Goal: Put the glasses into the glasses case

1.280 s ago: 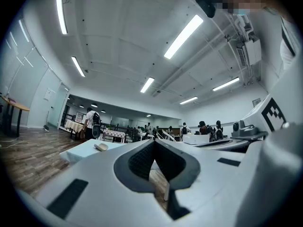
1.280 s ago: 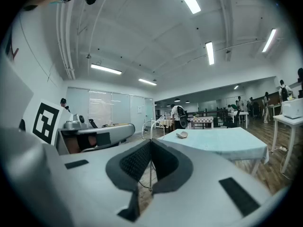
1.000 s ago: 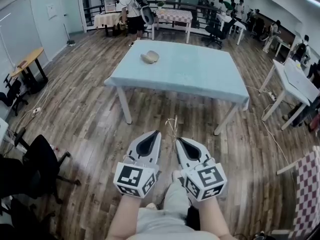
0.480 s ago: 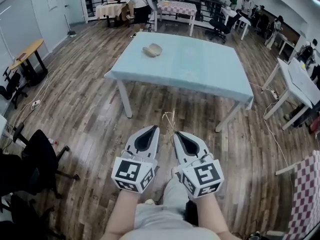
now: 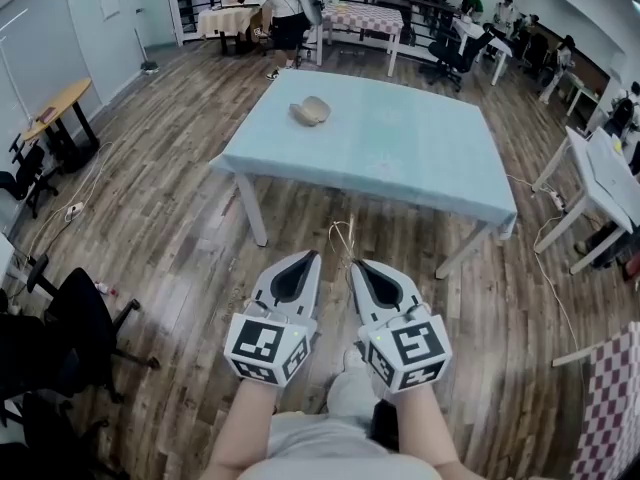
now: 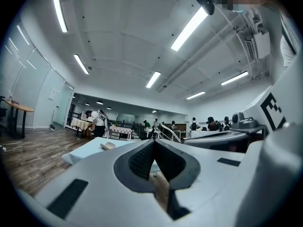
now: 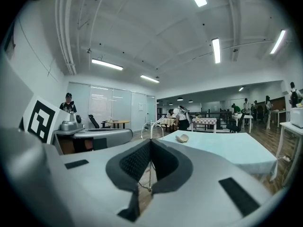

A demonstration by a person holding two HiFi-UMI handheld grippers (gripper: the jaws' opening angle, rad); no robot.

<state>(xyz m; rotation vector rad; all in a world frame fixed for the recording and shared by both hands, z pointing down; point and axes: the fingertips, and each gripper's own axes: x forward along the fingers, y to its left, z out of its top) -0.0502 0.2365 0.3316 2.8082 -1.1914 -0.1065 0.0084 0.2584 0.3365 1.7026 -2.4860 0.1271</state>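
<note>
From the head view, the pale blue table [image 5: 400,158] now sits a little nearer and larger ahead of the two tools than it did a second ago. The left gripper [image 5: 299,259] and right gripper [image 5: 361,266] have kept the same side-by-side pose in front of the body, so this looks like the walk-up, with no handling begun. Both are grey, smooth-shelled wedges with dark ribbed pads, and each carries a cube of black-and-white markers at the rear. The glasses case [image 5: 310,111] is a small, rounded, beige shell. It lies on the cloth well beyond the tips, toward the table's far side and slightly left of the left gripper's line. The glasses themselves are too small to make out. The floor under the tips is glossy wood plank. In the left gripper view the jaws are pressed together on nothing, and the case shows as a pale lump far ahead, left of the tip. In the right gripper view the jaws likewise meet with nothing between them. The case lies ahead, just right of the tip, on the smooth, draped tablecloth.
</note>
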